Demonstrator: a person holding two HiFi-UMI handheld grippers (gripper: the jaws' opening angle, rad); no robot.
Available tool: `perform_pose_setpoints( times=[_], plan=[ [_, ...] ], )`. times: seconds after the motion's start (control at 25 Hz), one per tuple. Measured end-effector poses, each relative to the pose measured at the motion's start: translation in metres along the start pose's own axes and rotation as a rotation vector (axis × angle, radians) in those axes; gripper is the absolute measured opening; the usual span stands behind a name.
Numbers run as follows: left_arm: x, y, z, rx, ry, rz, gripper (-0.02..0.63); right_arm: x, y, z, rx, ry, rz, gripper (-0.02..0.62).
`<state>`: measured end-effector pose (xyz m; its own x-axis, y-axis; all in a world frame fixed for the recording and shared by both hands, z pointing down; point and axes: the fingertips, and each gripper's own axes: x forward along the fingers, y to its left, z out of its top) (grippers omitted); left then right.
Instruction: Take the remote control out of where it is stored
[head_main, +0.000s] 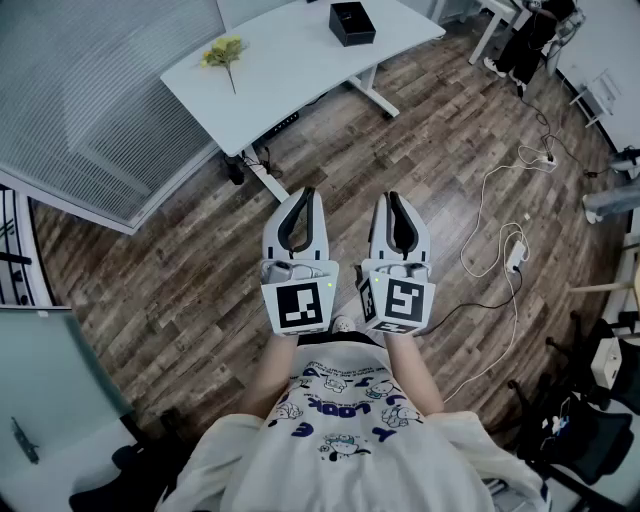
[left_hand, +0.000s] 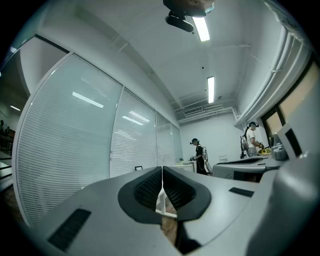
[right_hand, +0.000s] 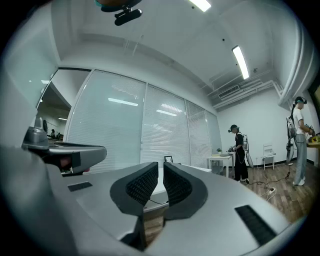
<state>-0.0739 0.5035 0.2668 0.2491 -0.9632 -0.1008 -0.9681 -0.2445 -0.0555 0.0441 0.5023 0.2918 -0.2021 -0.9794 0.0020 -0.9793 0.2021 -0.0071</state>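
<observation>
No remote control shows in any view. In the head view I hold both grippers side by side in front of my body, above the wooden floor. The left gripper (head_main: 305, 193) has its jaws shut with nothing between them. Beside it, the right gripper (head_main: 392, 197) is likewise shut and empty. Both point toward a white desk (head_main: 300, 70) that carries a black box (head_main: 351, 22). In the left gripper view, the left gripper (left_hand: 162, 170) has its pads touching at the tip. In the right gripper view, the right gripper (right_hand: 161, 165) shows only a hairline slit between its pads.
A yellow flower (head_main: 224, 52) lies on the desk's left part. Glass walls with blinds (head_main: 90, 90) run along the left. White cables (head_main: 497, 200) and a power strip (head_main: 515, 258) lie on the floor at right. Two people (right_hand: 239, 152) stand far off in the room.
</observation>
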Motion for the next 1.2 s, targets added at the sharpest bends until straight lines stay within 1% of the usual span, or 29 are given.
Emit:
perform_pose_setpoints(
  times=[0.28, 0.4, 0.76, 1.2],
  plan=[
    [0.007, 0.000, -0.003, -0.014, -0.003, -0.010, 0.020, 0.007, -0.001, -0.004, -0.002, 0.002, 0.001, 0.052],
    [0.014, 0.000, -0.005, -0.006, -0.002, -0.016, 0.020, 0.015, -0.003, -0.006, -0.004, 0.010, 0.005, 0.052],
    [0.029, 0.015, -0.016, -0.004, 0.005, -0.031, 0.020, 0.036, 0.005, -0.012, 0.012, 0.025, 0.005, 0.052],
    [0.052, 0.034, -0.028, -0.006, 0.014, -0.057, 0.020, 0.062, 0.012, -0.020, 0.019, 0.028, -0.021, 0.052]
  ],
)
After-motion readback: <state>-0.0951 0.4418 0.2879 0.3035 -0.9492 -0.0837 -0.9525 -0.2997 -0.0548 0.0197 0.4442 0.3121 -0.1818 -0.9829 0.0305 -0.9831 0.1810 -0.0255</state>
